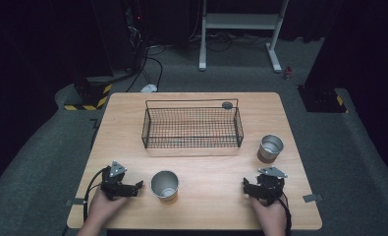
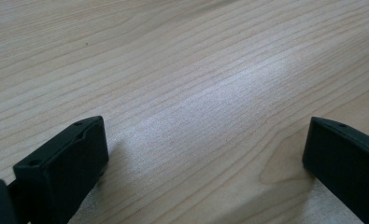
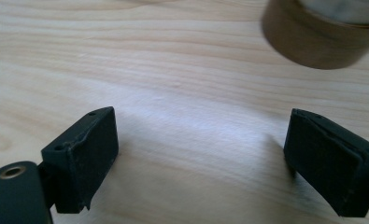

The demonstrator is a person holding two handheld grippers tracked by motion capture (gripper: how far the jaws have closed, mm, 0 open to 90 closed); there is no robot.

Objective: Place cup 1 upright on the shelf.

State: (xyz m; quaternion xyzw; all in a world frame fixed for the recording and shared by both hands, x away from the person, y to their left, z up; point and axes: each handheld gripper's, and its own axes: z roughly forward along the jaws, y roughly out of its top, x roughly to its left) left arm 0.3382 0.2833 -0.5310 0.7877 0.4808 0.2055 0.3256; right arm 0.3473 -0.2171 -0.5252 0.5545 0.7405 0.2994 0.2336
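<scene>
I see the wooden table (image 1: 201,167) spanning the high view. A black wire basket (image 1: 191,127) sits at its far middle, with a small dark round piece (image 1: 227,104) at the basket's far right rim. Two metal cups stand upright: the near cup (image 1: 164,184) just right of my left gripper (image 1: 137,187), the far cup (image 1: 270,147) right of the basket, beyond my right gripper (image 1: 245,186). Both grippers rest low at the near edge, a hand (image 1: 103,206) behind each. Left gripper (image 2: 205,144) jaws wide apart, bare wood between. Right gripper (image 3: 201,140) jaws likewise spread, holding nothing; the far cup's brown base (image 3: 320,42) lies ahead, apart
</scene>
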